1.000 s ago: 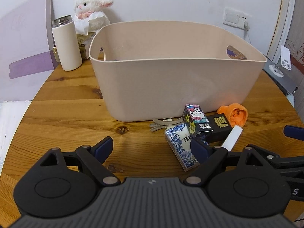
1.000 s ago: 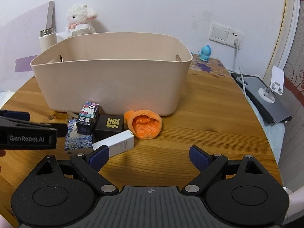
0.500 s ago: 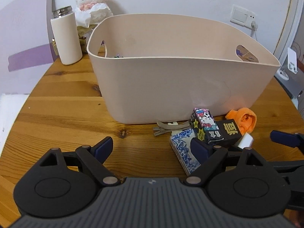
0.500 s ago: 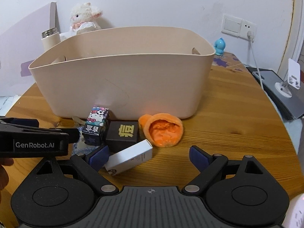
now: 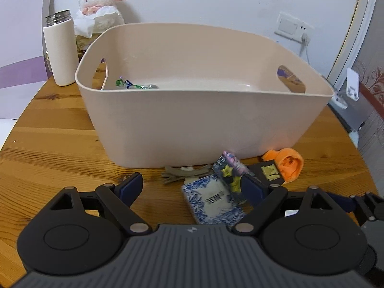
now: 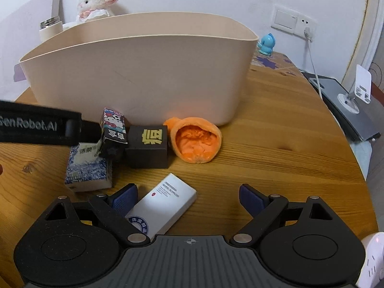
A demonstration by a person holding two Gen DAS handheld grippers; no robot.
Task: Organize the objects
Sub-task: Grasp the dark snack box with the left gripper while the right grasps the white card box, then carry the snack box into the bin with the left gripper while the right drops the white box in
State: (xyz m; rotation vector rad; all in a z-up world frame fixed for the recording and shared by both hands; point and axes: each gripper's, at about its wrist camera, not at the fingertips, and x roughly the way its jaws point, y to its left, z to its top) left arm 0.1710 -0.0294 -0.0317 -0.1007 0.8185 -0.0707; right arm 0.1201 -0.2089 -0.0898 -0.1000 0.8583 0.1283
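A beige plastic basket (image 5: pixel 204 124) (image 6: pixel 134 79) stands on the round wooden table (image 5: pixel 48 158); wrapped candies (image 5: pixel 134 85) lie inside. In front of it lie a blue-and-white tissue pack (image 5: pixel 213 199) (image 6: pixel 86 168), a cartoon-print box (image 5: pixel 230 170) (image 6: pixel 112 129), a black box with a gold character (image 6: pixel 147 146), an orange soft piece (image 6: pixel 195 141) (image 5: pixel 288 165), a white box (image 6: pixel 163 204) and a hair clip (image 5: pixel 184 172). My left gripper (image 5: pixel 192 187) is open over the tissue pack. My right gripper (image 6: pixel 188 196) is open over the white box.
A white bottle (image 5: pixel 61 50) and a plush lamb (image 5: pixel 100 7) stand behind the basket at the left. A blue figurine (image 6: pixel 266 44), a wall socket with a cable (image 6: pixel 307 31) and a grey device with a white stand (image 6: pixel 352 100) are at the right.
Both grippers have moved forward and down toward the pile. The left one now sees into the basket. The white box now lies between the right fingers.
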